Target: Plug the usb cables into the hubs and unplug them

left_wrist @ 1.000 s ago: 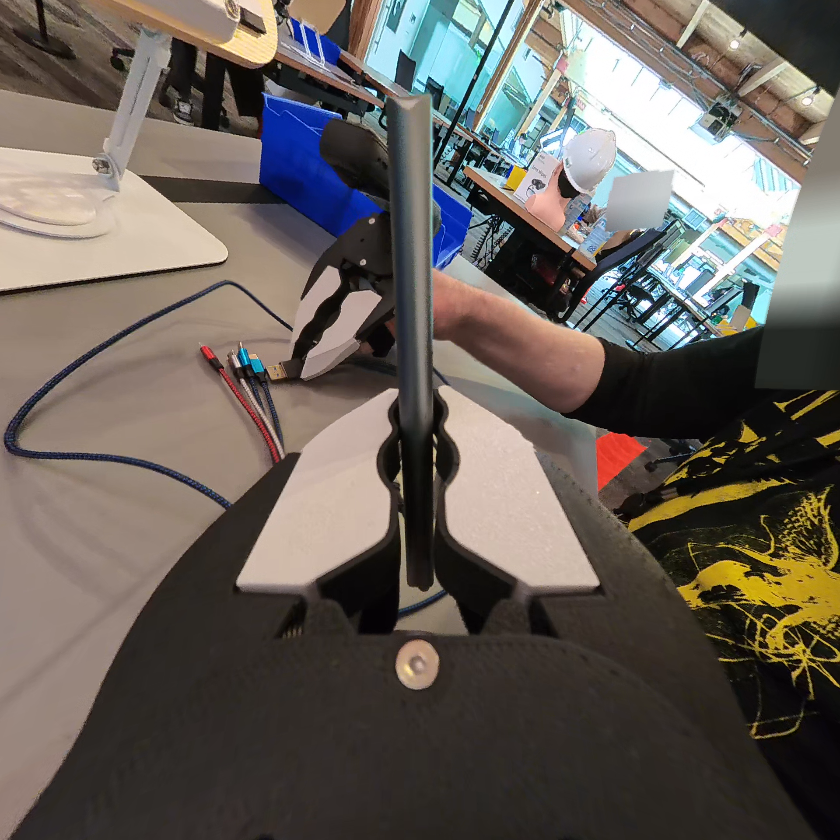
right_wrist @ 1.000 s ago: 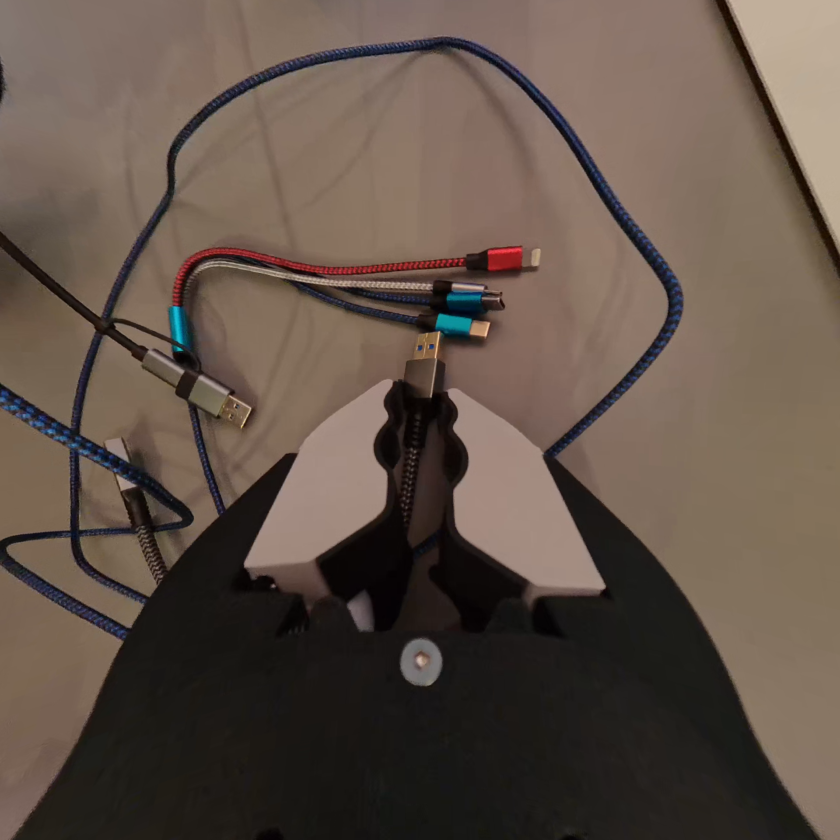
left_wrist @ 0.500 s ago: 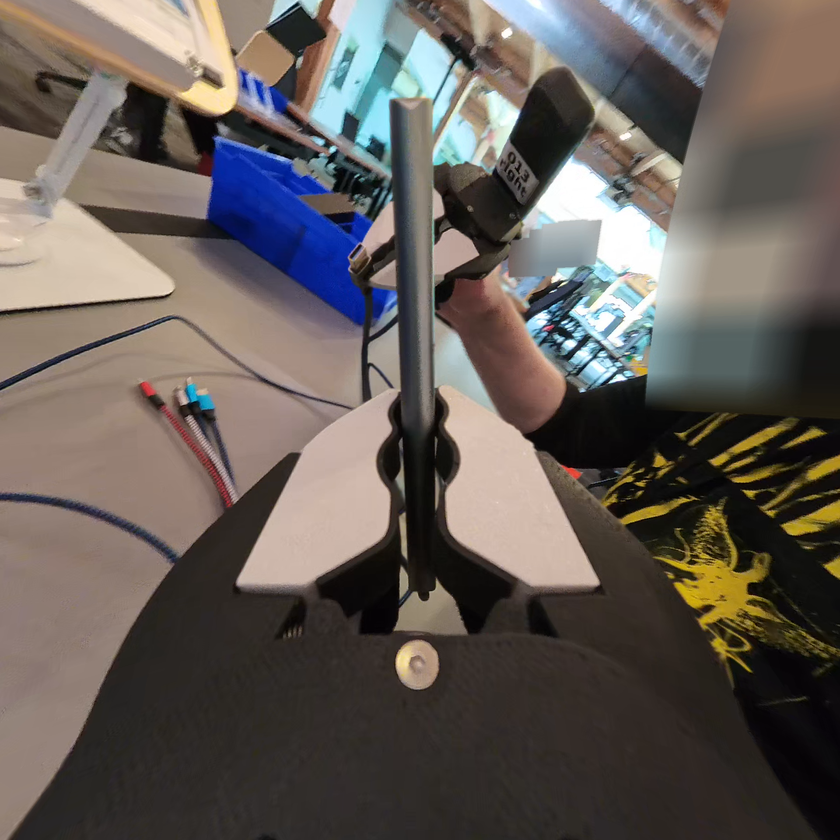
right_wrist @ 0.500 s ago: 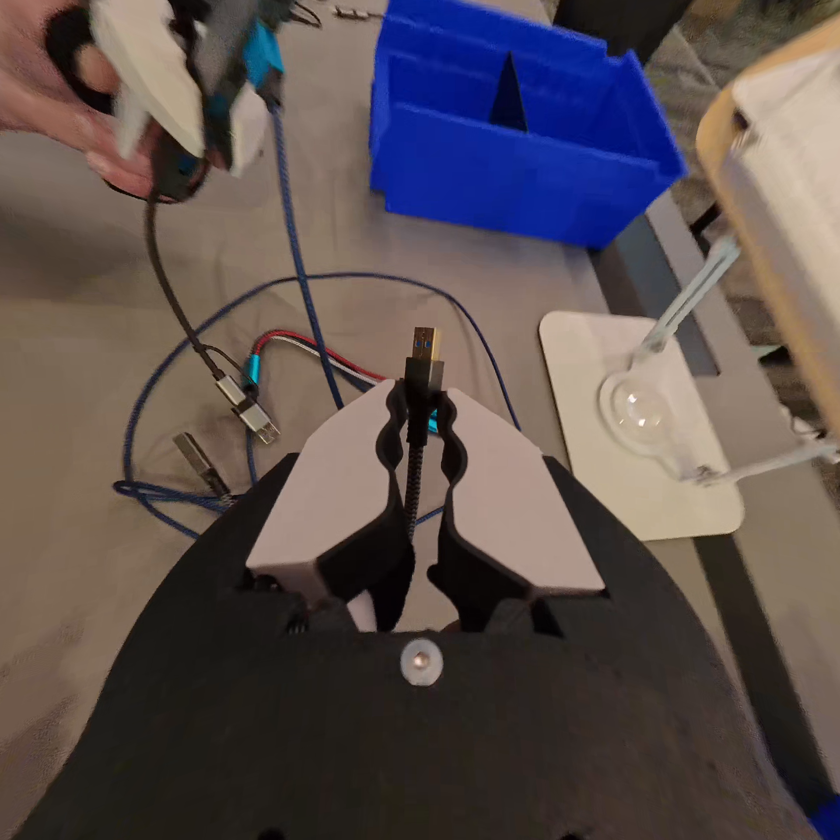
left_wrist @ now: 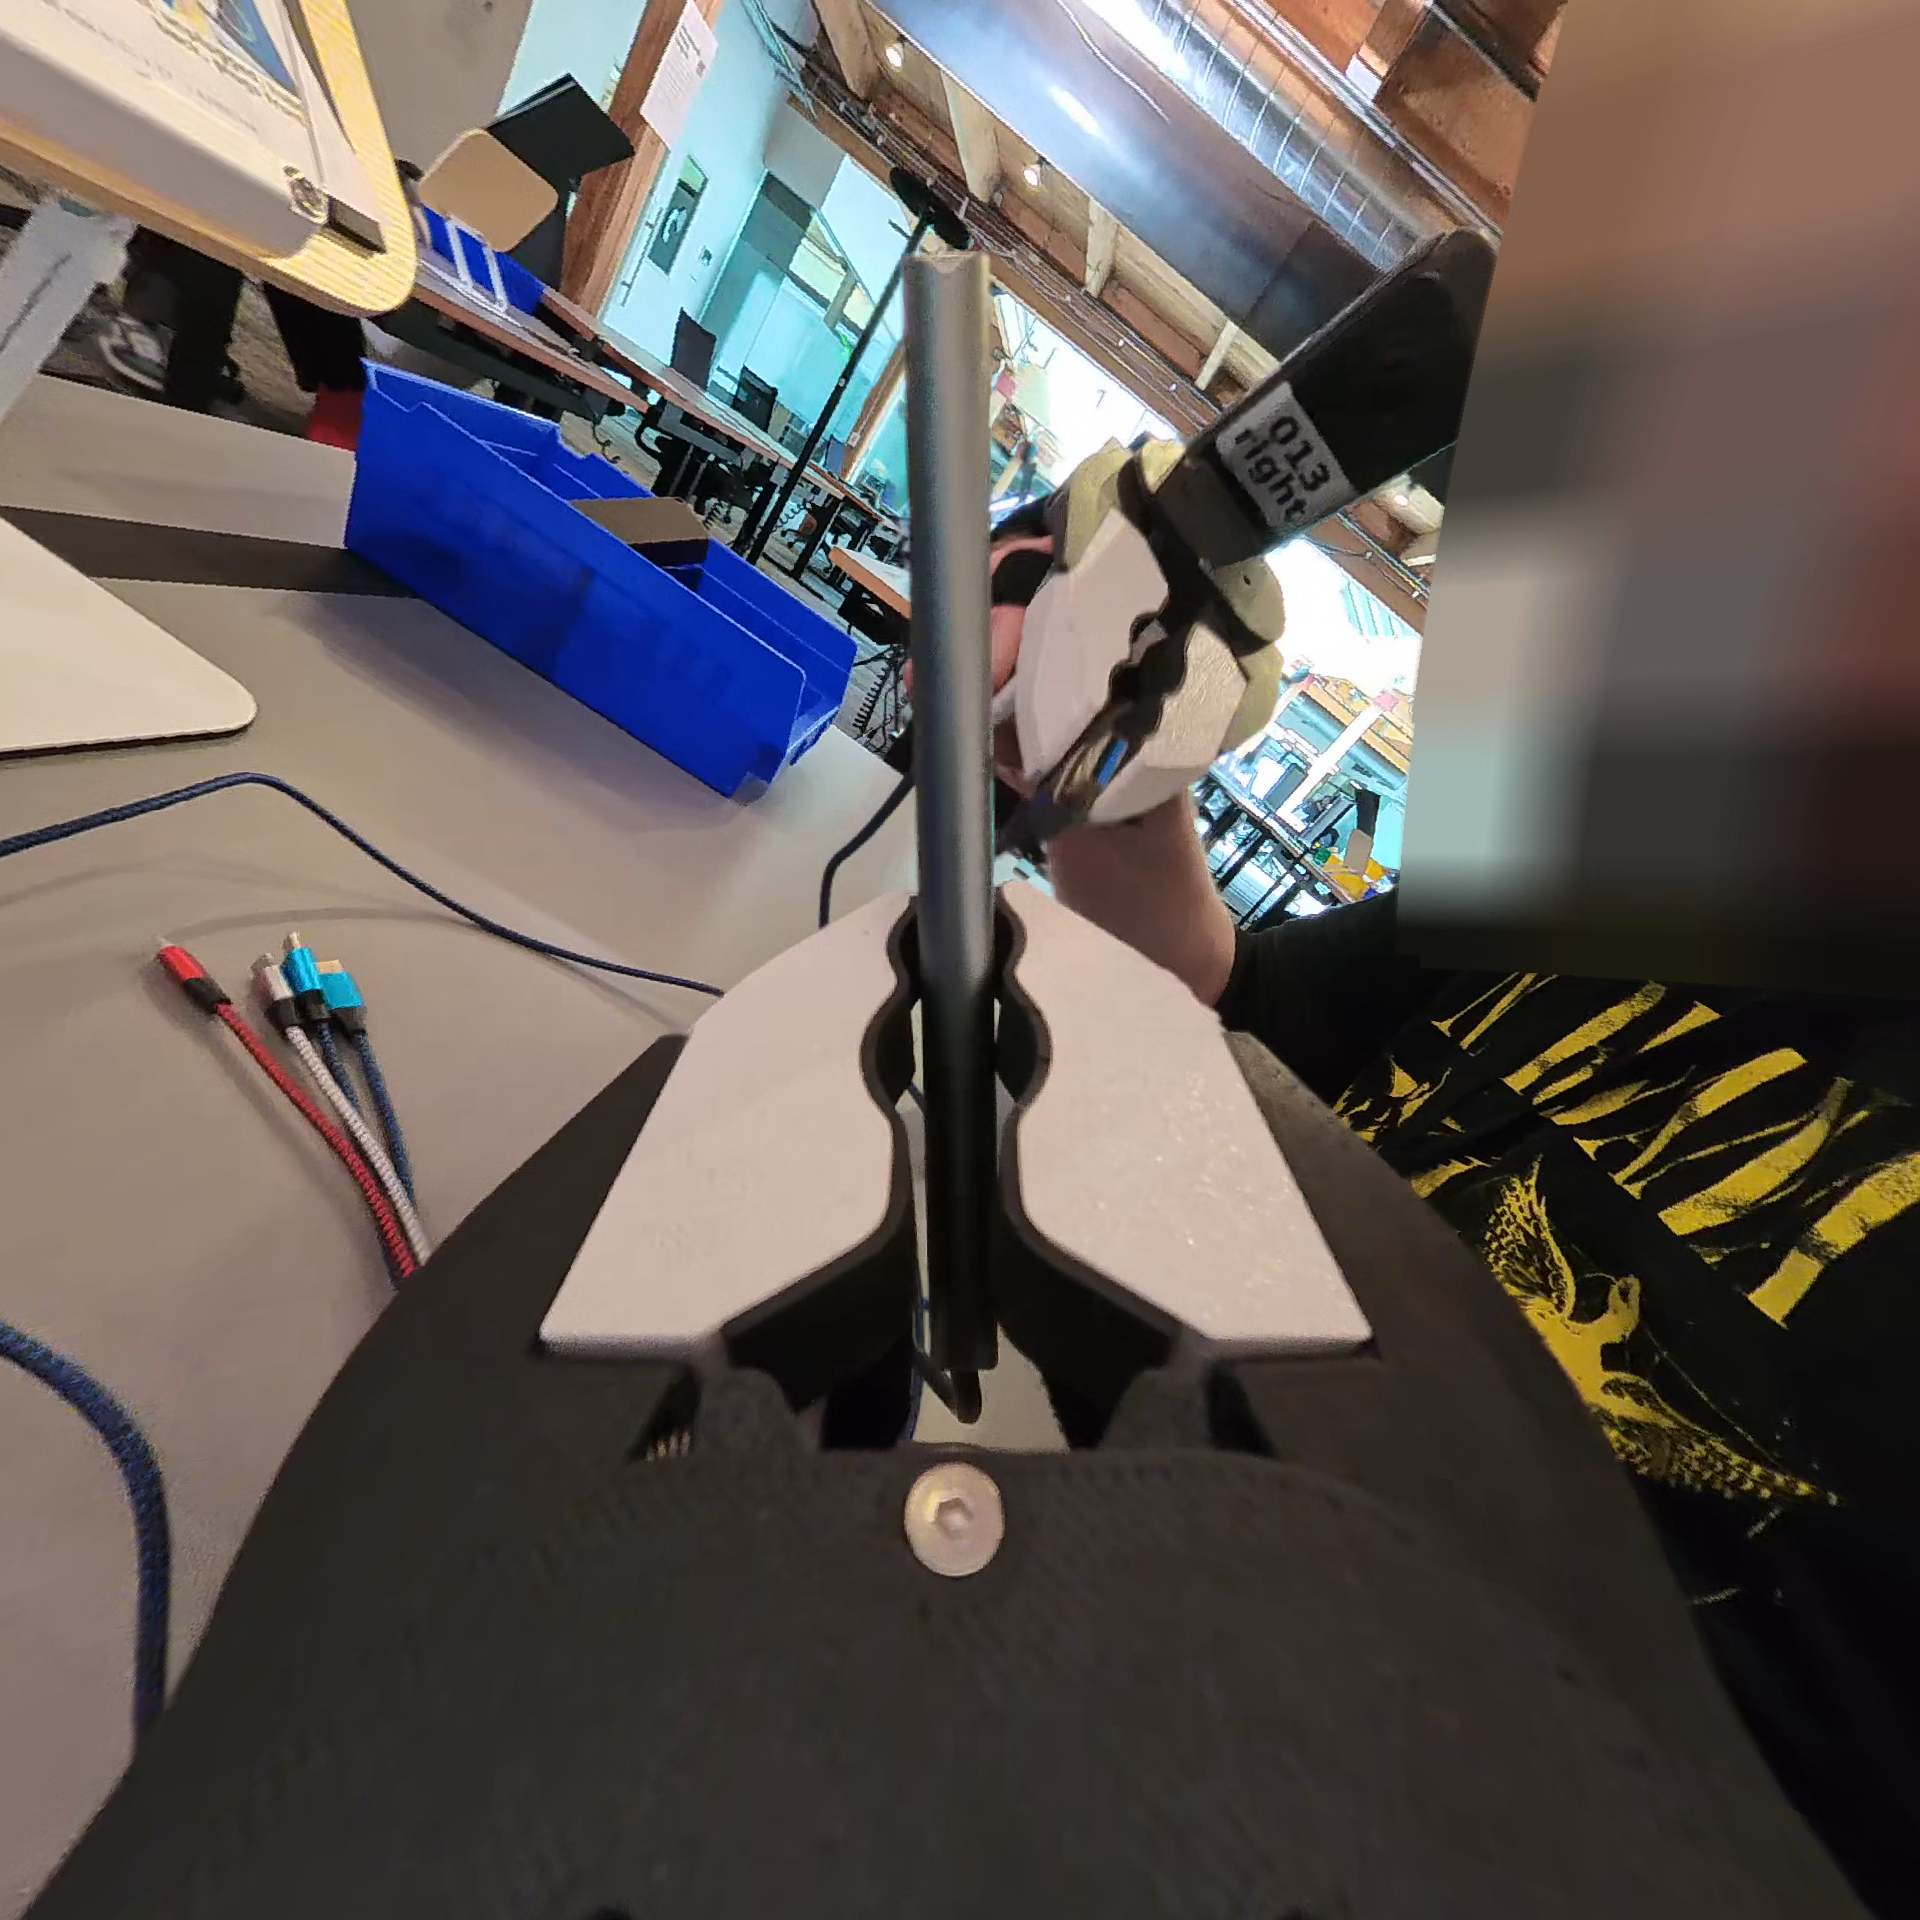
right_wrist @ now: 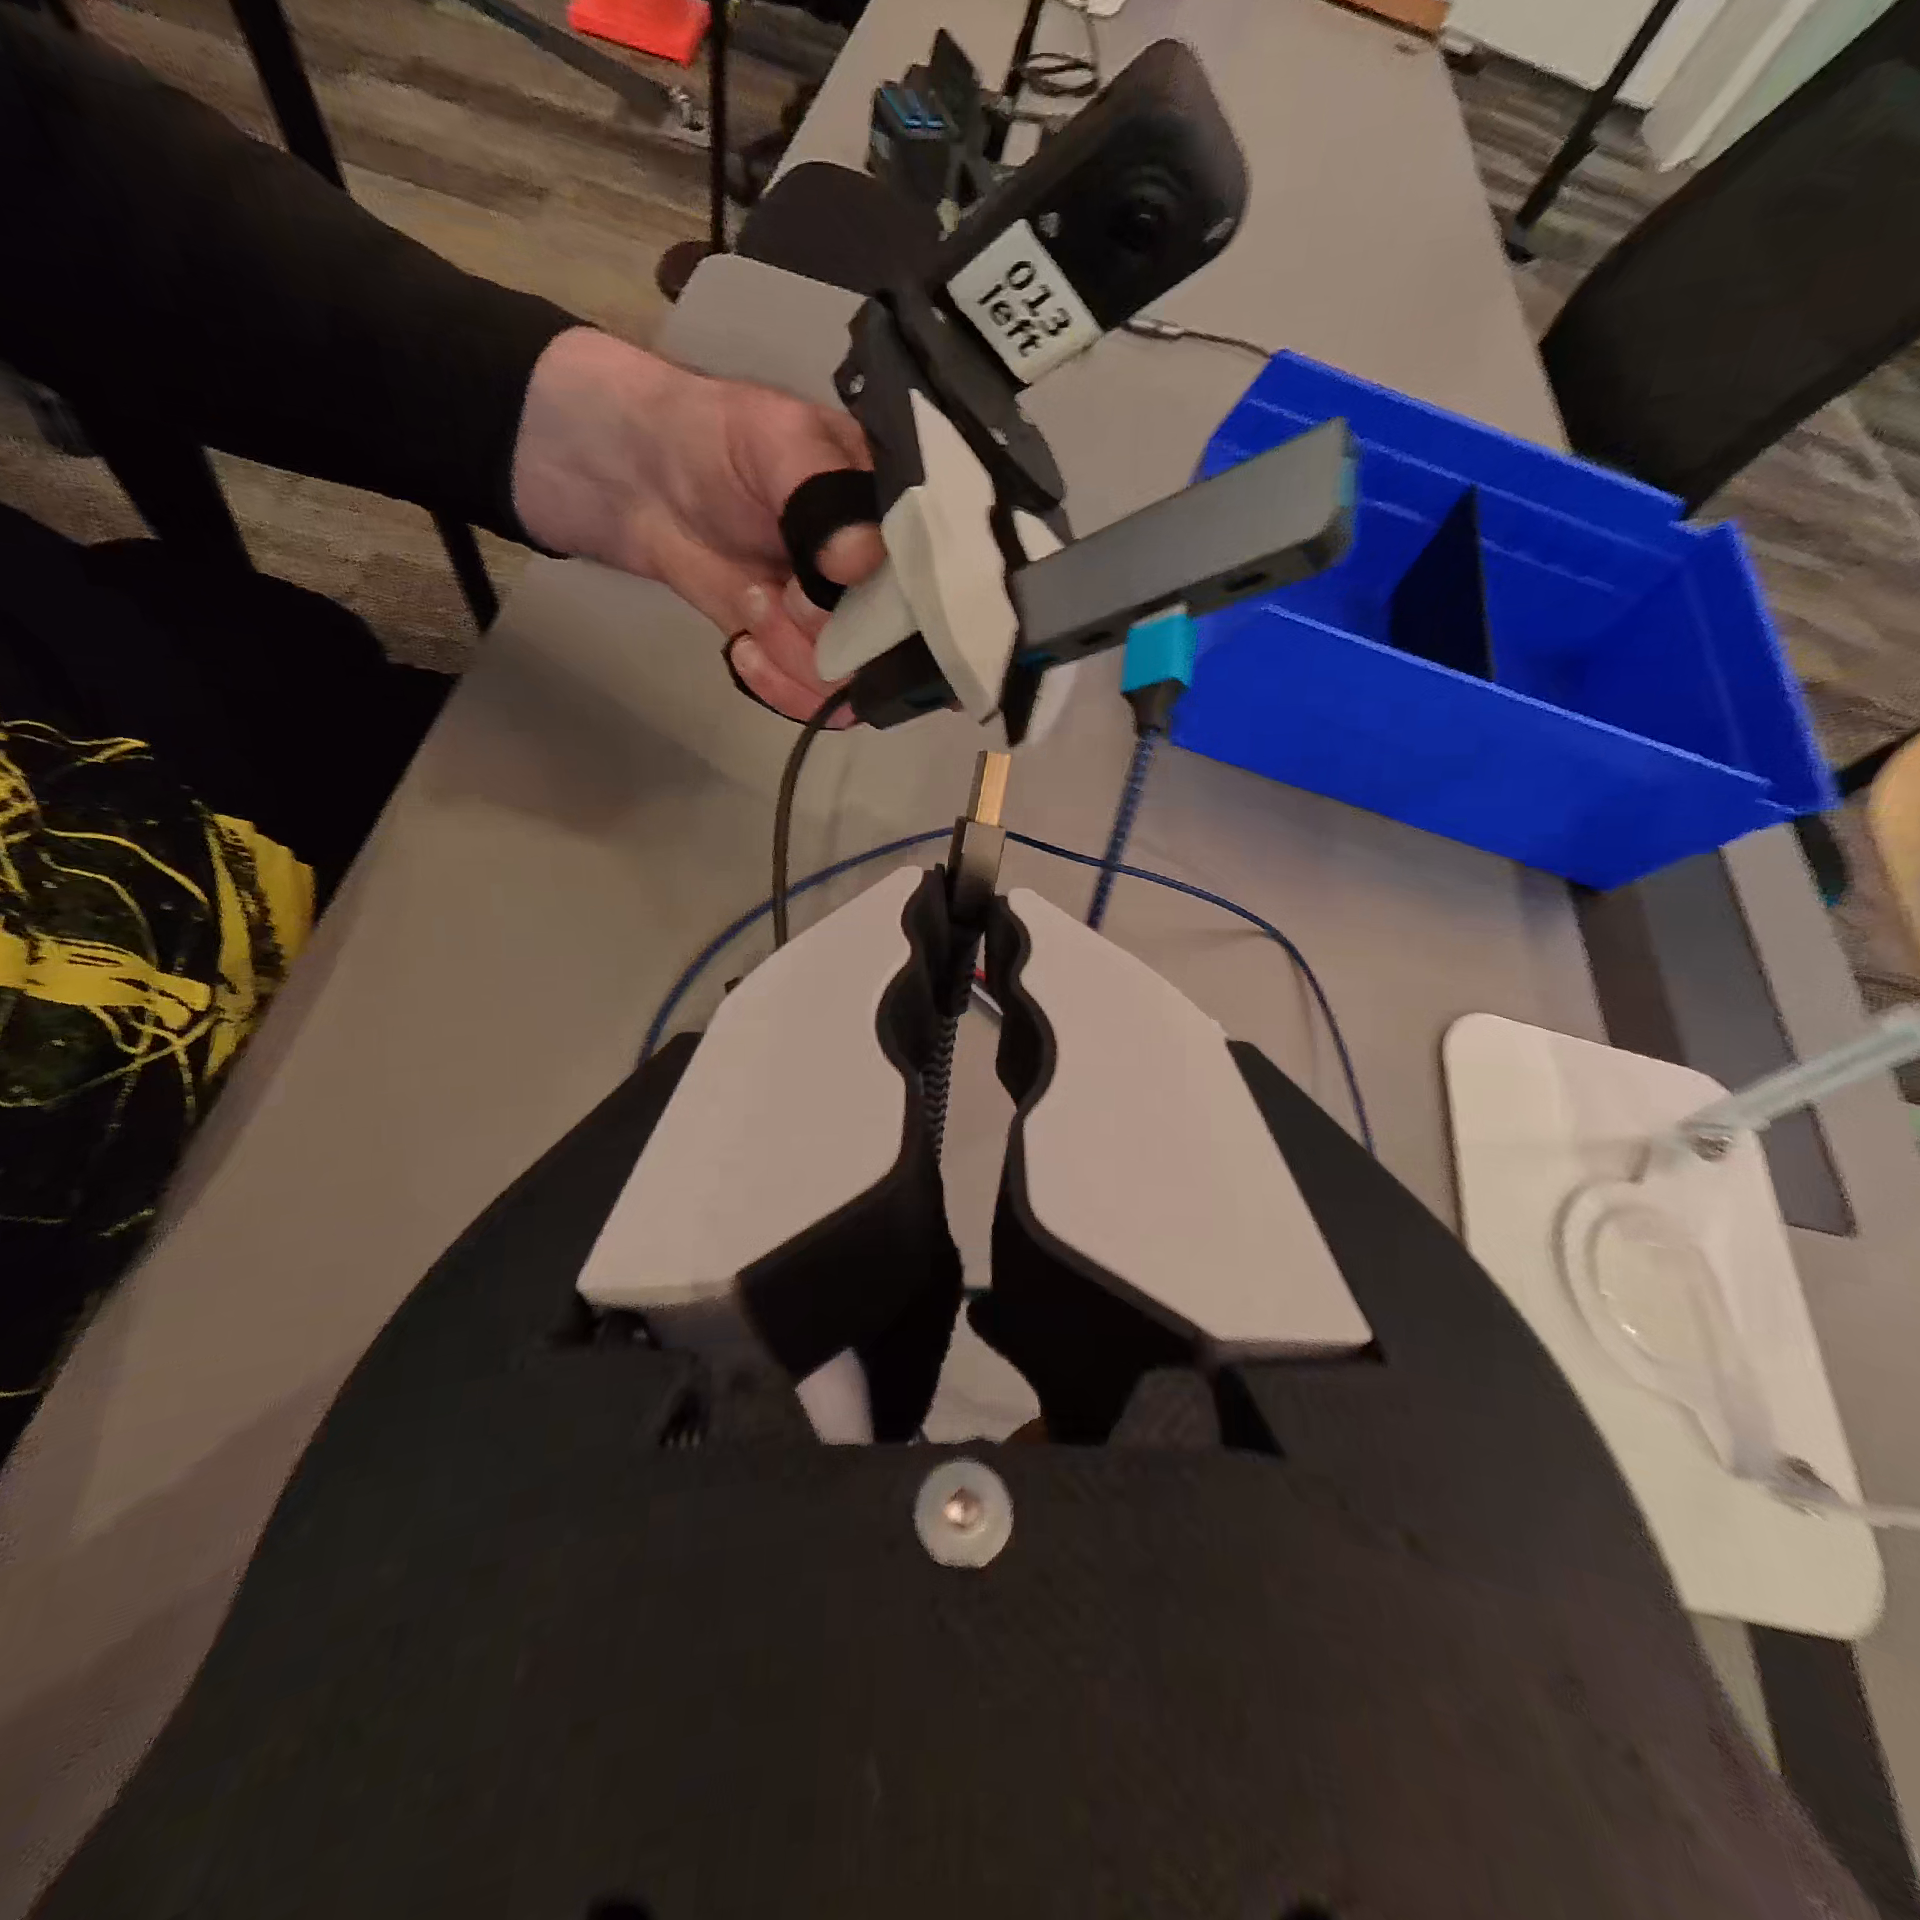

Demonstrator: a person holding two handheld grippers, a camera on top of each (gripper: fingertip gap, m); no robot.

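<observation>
A bright blue plastic bin (right_wrist: 1475,717) sits far right on the grey table (right_wrist: 540,831). The slim dark grey hub (right_wrist: 1174,561) carries a turquoise-shelled plug (right_wrist: 1158,655). Near left lies black cloth with yellow print (right_wrist: 114,894).

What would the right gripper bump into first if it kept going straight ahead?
Probably the left gripper holding the hub; the plug it carries points there, though depth is unclear.

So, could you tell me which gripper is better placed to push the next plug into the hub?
Right. The right gripper pinches a USB plug pointing at the hub, which the left gripper holds.
</observation>
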